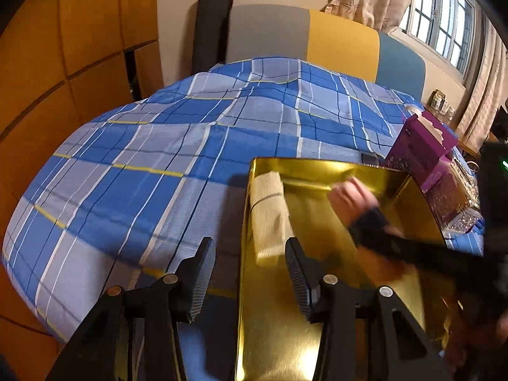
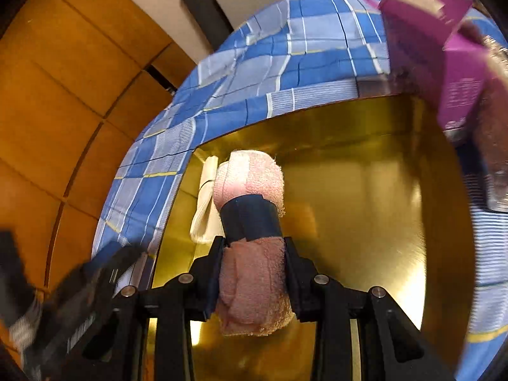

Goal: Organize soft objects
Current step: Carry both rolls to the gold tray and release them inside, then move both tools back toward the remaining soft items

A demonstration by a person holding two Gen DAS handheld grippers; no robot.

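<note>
Writing: purple box (image 1: 422, 146) carries small pale print on its side, too blurred to read in either view. No other legible labels.

Counts: two rolled towels, one gold tin, one purple box, two grippers.

Gold tin (image 1: 317, 324) sits open on a blue plaid bedsheet (image 1: 143, 146). Inner walls and floor shiny, reflective.

Cream towel (image 1: 270, 212), rolled, with a thin dark stripe across it, lies inside the tin against its left wall. In the right wrist view the same cream towel (image 2: 206, 203) shows just left of the pink one.

Pink towel (image 2: 254, 273), rolled, bound round the middle by a dark band (image 2: 250, 219). Right gripper (image 2: 254, 270) is clamped on the roll below the band, fingers pressing both sides. The roll is over the tin's interior, beside the cream towel; whether it touches the tin floor cannot be told.

Left gripper (image 1: 250, 276) has jaws spread wide, nothing between them. Its left finger is over the bedsheet, its right finger over the tin; the tin's left wall runs between them.

In the left wrist view the pink towel (image 1: 352, 200) and right gripper appear motion-blurred over the tin.

Purple box stands at the tin's far right corner, top torn open.

Behind the bed: headboard (image 1: 343, 41) in grey, yellow and blue panels, a dark roll (image 1: 211, 28) upright against the wall, a wooden wardrobe (image 1: 63, 47) to the left, a window (image 1: 444, 9) with curtains
</note>
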